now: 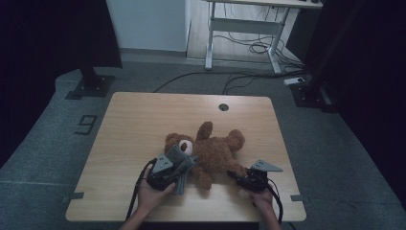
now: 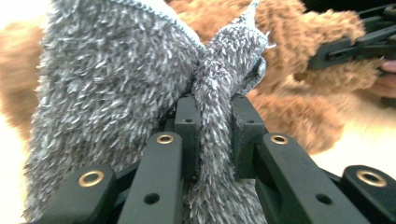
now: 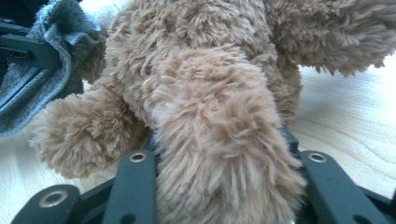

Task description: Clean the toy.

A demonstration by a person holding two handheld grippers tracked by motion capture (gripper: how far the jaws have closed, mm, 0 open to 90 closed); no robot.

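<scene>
1. Left hand-held gripper [image 1: 184, 165]: jaws nipped shut on a fold of grey cloth [image 2: 112, 93], just ahead of its tips.
2. Right hand-held gripper [image 1: 235, 175]: jaws clamped on a limb of the bear [image 1: 210, 151], which lies on the table [image 1: 143, 120] between both grippers.
3. Advice: limb to be kept pinned; cloth to be drawn over the body slowly, without the fold being let slip.

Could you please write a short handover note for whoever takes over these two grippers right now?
Left gripper: shut on the grey fuzzy cloth, held beside the teddy bear.
Right gripper: shut on one limb of the bear.
The bear lies on the wooden table, near the person's edge.
Done: both grips taken.
Left: the cloth is not yet on the bear; probably draw it over while the right gripper steadies the bear.
</scene>
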